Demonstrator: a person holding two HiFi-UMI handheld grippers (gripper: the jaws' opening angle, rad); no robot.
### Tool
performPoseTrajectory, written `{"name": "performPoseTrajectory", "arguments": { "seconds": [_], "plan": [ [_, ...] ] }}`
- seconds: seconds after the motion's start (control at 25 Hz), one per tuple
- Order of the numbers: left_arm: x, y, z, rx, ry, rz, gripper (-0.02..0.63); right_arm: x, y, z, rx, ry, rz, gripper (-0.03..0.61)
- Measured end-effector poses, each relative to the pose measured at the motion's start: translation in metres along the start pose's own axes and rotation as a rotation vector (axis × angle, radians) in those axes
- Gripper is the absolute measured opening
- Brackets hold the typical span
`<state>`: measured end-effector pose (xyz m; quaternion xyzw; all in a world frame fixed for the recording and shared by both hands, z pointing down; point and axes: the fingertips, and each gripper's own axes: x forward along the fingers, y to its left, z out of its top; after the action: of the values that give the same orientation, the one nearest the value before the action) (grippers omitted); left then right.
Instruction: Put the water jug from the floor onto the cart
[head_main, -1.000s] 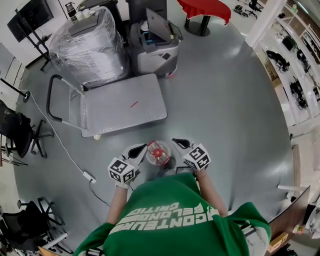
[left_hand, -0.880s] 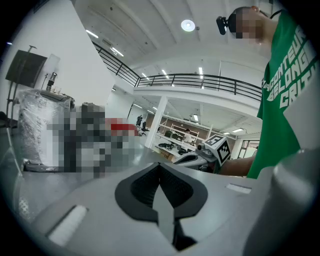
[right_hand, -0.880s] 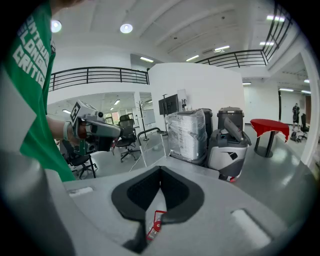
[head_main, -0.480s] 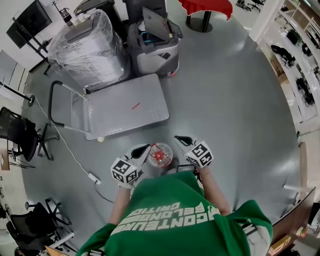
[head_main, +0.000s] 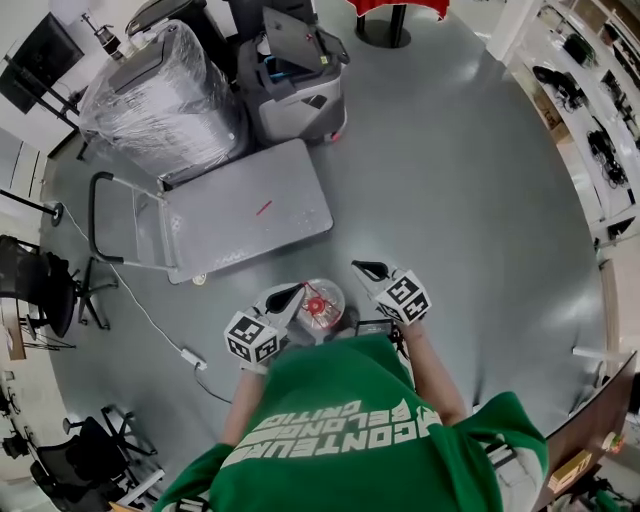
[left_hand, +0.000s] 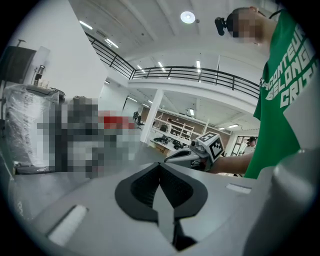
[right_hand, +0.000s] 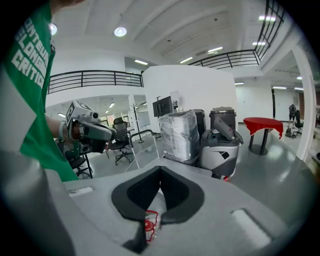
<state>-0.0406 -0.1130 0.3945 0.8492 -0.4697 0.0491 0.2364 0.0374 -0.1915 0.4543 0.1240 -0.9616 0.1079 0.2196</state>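
Just ahead of the person's green shirt, the left tool (head_main: 291, 292) and the right tool (head_main: 364, 270) point forward side by side, each clenched with nothing between its own jaws. The left gripper view shows its dark pads (left_hand: 172, 187) pressed together with no gap. The right gripper view shows the same, with only a scrap of the red cap (right_hand: 148, 224) visible below them.

Between the two tools sits the water jug (head_main: 322, 303), seen from straight above as a clear round body with a red cap in the middle. The left tool's flank lies against one side of it. The right tool is just beside the other side, though I cannot tell whether it actually touches. To me it looks as if the jug is being squeezed between the outsides of the two closed tools rather than gripped by either. From above I cannot tell whether its base is off the floor (head_main: 470, 200).

Just beyond the jug is the platform cart (head_main: 215, 222). Its grey deck is bare apart from a small red mark (head_main: 263, 208), and its push handle (head_main: 95, 215) is at the far left end.

So I judge the task still open: the jug is near the cart's front edge but not on it. It still has to go forward, over the deck and down.
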Motion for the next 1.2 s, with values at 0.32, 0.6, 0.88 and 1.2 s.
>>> {"name": "performPoseTrajectory", "arguments": {
  "seconds": [0.32, 0.6, 0.88, 1.2],
  "plan": [
    [0.007, 0.012, 0.011, 0.035, 0.027, -0.129, 0.008, 0.006, -0.005, 0.005, 0.046, 0.005, -0.094, -0.011],
    [-0.004, 0.036, 0.026, 0.044, 0.037, -0.179, 0.008, 0.034, 0.010, 0.033, 0.057, -0.016, -0.118, -0.011],
    [-0.016, 0.055, 0.024, 0.018, 0.054, -0.195, 0.008, 0.047, 0.024, 0.043, 0.060, 0.005, -0.120, -0.011],
    [-0.015, 0.069, 0.004, -0.028, 0.105, -0.236, 0.008, 0.048, 0.028, 0.024, 0.115, 0.042, -0.159, -0.011]
  ]
}}
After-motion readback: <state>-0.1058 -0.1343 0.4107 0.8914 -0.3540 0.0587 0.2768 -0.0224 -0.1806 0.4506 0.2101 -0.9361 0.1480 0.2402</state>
